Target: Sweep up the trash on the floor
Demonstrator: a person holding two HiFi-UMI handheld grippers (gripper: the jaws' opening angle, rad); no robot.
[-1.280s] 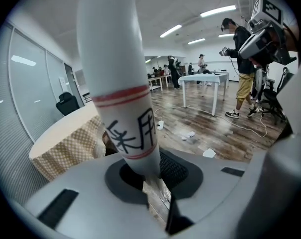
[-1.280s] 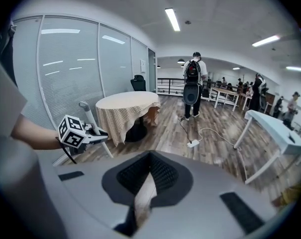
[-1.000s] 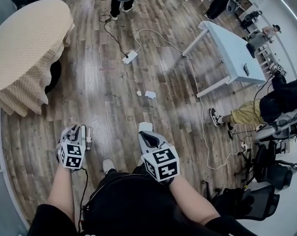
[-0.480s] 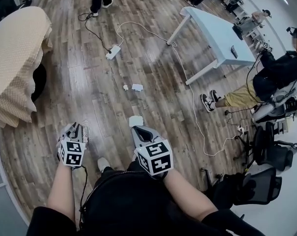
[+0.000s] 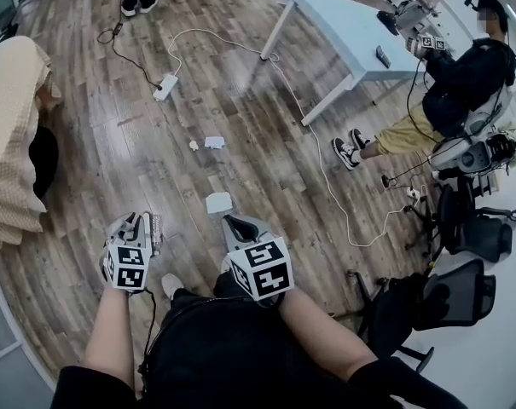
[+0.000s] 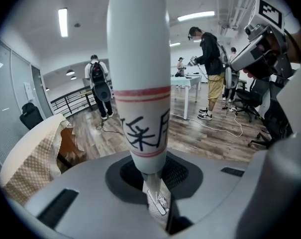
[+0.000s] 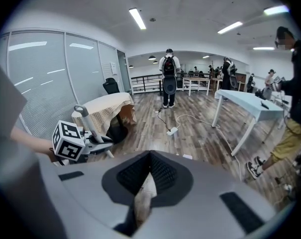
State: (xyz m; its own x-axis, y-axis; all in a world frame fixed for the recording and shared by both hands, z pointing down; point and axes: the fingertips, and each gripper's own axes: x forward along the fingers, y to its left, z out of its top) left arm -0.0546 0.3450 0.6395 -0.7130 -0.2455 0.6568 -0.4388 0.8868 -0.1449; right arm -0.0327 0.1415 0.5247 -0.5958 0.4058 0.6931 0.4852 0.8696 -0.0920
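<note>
My left gripper (image 5: 142,226) is shut on a white broom handle (image 5: 154,229). In the left gripper view the handle (image 6: 139,83) rises straight up between the jaws, with red stripes and black characters on it. In the right gripper view the left gripper (image 7: 75,142) holds the handle's grey top (image 7: 80,109) upright. My right gripper (image 5: 233,225) is shut, with nothing visible in it, and its closed jaws (image 7: 144,185) point over the floor. A white paper sheet (image 5: 218,201) lies just ahead of it. Farther off lie a smaller paper (image 5: 214,141) and a crumpled scrap (image 5: 194,146).
A power strip (image 5: 165,84) and its white cable (image 5: 326,186) cross the wood floor. A white table (image 5: 343,24) stands at the far right with a seated person (image 5: 449,83) beside it. Office chairs (image 5: 462,288) stand at the right, a beige-covered table (image 5: 10,143) at the left.
The view has swung, so the papers and the power strip slid left and nearer. Both grippers keep their places in view, the left still holding the handle.
</note>
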